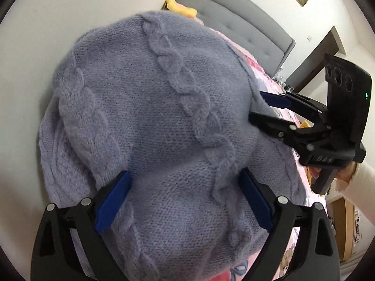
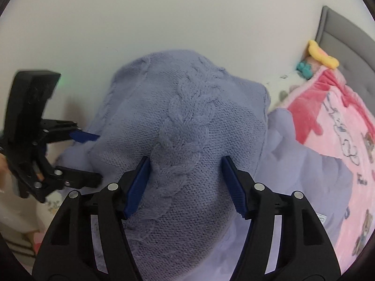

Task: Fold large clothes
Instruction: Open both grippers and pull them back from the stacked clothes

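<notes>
On the bed, over a pink cartoon blanket [image 2: 332, 126], lies a lavender cable-knit sweater [image 1: 150, 107], bunched into a thick, partly folded heap with one cable braid running down its middle. The left gripper [image 1: 185, 201] hangs above the sweater's near part with its blue pads spread wide; knit shows between them, but neither pad presses on it, so it holds nothing. The right gripper [image 2: 185, 185] is likewise parted, less widely, over the braid, and grips nothing. In the left wrist view it sits at the sweater's right edge, one finger over the fabric. A grey upholstered headboard [image 1: 234, 21] and a yellow plush toy [image 2: 321, 56] stand beyond.

This looks like the pause between folds: a layer laid down and let go. The next move likely calls for picking a fresh edge or hem on each side, closing firmly through the fluffy knit, and lifting both sides evenly so the heap does not slump.
</notes>
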A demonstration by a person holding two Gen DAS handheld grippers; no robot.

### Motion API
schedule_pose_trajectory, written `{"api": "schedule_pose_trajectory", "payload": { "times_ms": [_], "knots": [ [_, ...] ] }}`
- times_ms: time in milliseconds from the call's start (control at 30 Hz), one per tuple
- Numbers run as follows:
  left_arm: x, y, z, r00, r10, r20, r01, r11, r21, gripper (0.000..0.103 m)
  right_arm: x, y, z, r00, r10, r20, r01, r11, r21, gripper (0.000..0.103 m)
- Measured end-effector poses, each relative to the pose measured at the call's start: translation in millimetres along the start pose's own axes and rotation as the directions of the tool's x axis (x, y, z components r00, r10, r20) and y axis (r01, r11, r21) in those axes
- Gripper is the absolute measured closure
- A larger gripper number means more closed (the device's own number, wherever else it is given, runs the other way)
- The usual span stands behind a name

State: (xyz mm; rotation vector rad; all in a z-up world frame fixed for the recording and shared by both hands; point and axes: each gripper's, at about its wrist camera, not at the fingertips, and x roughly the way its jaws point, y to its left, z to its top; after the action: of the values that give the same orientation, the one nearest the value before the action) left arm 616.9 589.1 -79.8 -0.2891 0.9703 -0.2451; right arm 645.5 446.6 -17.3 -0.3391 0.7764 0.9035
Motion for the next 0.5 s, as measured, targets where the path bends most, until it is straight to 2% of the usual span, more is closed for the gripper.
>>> {"api": "schedule_pose_trajectory", "payload": {
  "times_ms": [133,167,200,233,300,400,433,500],
  "knots": [
    [-14,-13,7,0.999,0.05,-0.005,-0.049,0.998,0.028,0.01,-9,3,3,0.999,-0.03,0.015,0.03,0.999,0.034,0.029],
    [-19,-20,7,0.997,0.076,0.004,-0.076,0.997,0.032,0.007,-19,4,4,0.998,-0.045,0.032,0.044,0.998,0.051,0.013],
    [-27,-25,5,0.995,0.1,0.012,-0.101,0.995,0.024,0.005,-25,5,4,0.997,-0.071,0.042,0.069,0.996,0.062,0.009],
    [-33,-29,2,0.992,0.12,0.023,-0.121,0.993,0.013,0.005,-36,6,3,0.992,-0.108,0.061,0.103,0.991,0.08,0.008],
    [-56,-38,-10,0.98,0.186,0.073,-0.184,0.982,-0.042,0.005,-60,10,-3,0.988,-0.121,0.101,0.11,0.988,0.107,0.008],
    [-93,-57,-32,0.943,0.301,0.142,-0.282,0.949,-0.14,0.005,-107,18,-23,0.966,-0.216,0.144,0.187,0.964,0.189,0.008],
    [-108,-67,-42,0.926,0.34,0.163,-0.312,0.934,-0.176,0.005,-119,18,-27,0.962,-0.232,0.146,0.199,0.958,0.208,0.008],
    [-131,-89,-60,0.913,0.37,0.174,-0.334,0.92,-0.206,0.005,-152,27,-42,0.954,-0.262,0.146,0.223,0.944,0.242,0.008]
  ]
}}
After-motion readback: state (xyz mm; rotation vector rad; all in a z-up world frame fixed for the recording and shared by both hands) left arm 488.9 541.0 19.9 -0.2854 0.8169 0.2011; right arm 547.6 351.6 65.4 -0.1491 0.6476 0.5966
